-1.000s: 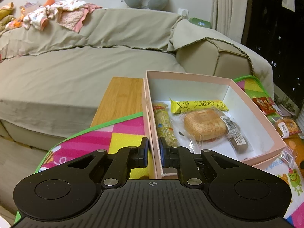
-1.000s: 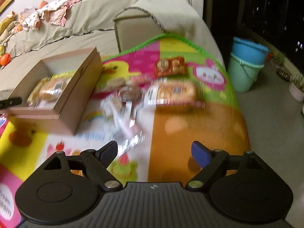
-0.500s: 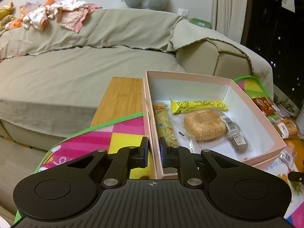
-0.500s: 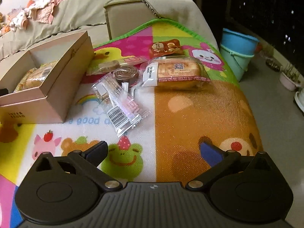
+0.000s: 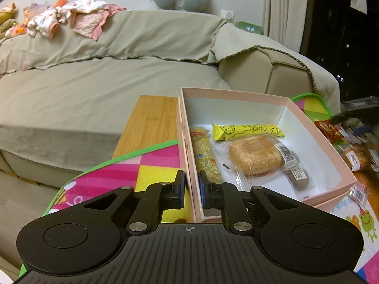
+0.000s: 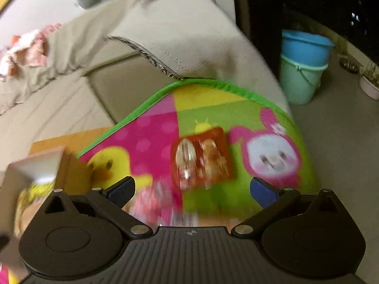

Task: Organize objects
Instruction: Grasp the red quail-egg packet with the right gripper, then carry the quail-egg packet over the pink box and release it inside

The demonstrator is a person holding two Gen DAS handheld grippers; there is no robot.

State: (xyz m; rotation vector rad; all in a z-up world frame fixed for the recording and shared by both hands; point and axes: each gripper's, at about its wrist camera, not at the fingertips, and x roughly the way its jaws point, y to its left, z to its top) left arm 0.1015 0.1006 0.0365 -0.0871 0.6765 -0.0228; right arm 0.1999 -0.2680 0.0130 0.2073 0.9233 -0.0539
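My left gripper (image 5: 190, 187) is shut on the near left wall of the pink box (image 5: 236, 93). Inside the box lie a yellow bar (image 5: 246, 130), a wrapped round bun (image 5: 254, 156), a long cracker roll (image 5: 203, 153) and a brown bar (image 5: 296, 175). My right gripper (image 6: 193, 189) stands wide open over the colourful mat (image 6: 151, 130), with nothing gripped. A red snack packet (image 6: 201, 158) lies on the mat just ahead, in line with the gap between the fingers. The right wrist view is blurred by motion. In the left wrist view the right gripper (image 5: 355, 111) is a dark blur beyond the box.
A beige sofa (image 5: 106, 90) runs behind the wooden table (image 5: 151, 120). More wrapped snacks (image 5: 355, 156) lie on the mat right of the box. Two stacked buckets (image 6: 303, 66) and a plant pot (image 6: 369, 82) stand on the floor past the mat's far edge.
The right gripper swept across the mat from the loose snack pile toward the far end, now over the red packet; its jaws widened. The left gripper kept its hold on the box wall.
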